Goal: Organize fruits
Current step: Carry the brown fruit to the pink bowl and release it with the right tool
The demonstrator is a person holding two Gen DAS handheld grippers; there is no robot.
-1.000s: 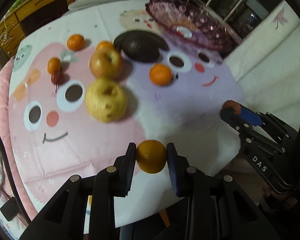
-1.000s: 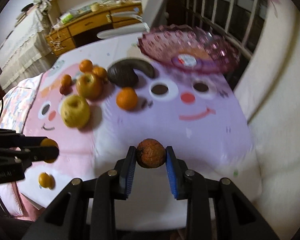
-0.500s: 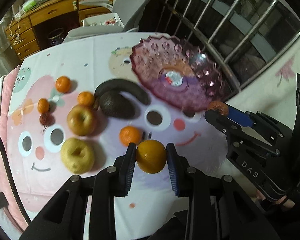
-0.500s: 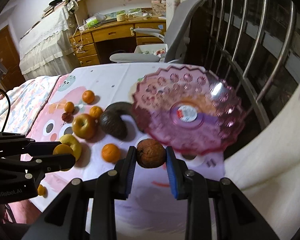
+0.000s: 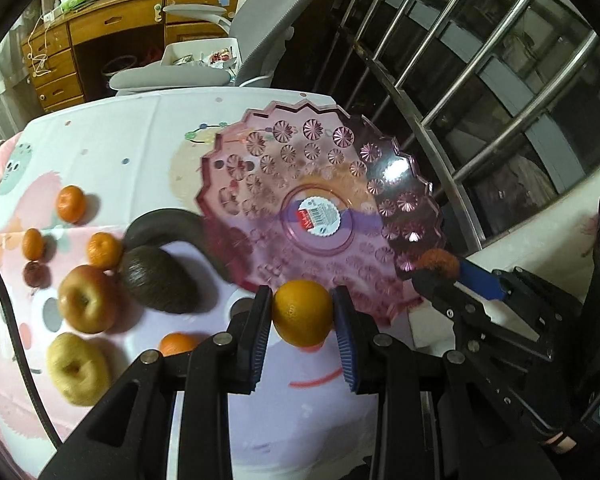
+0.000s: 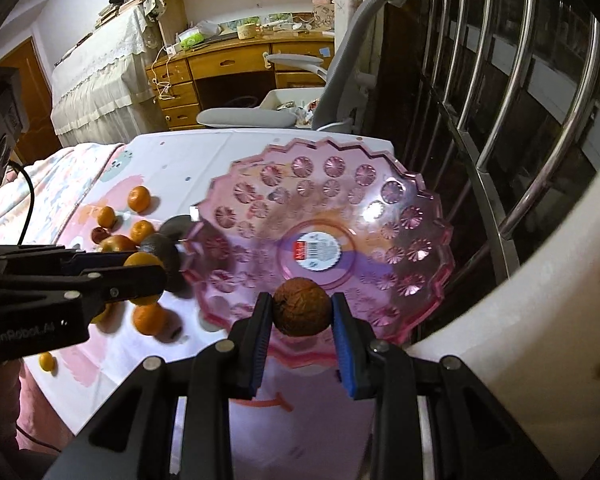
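My left gripper is shut on an orange and holds it above the near rim of the pink glass fruit plate. My right gripper is shut on a brown wrinkled round fruit and holds it above the plate's near rim. The plate holds no fruit, only a sticker at its middle. On the cloth to the left lie a red apple, a yellow apple, an avocado and several tangerines. Each gripper shows in the other's view.
The table has a cartoon-face cloth. A dark curved fruit lies partly under the plate's left rim. A metal railing stands to the right, a grey chair and a wooden desk beyond the table.
Both grippers have moved forward with their fruits, from over the cloth to over the plate's near rim. The fruits on the cloth have not moved.
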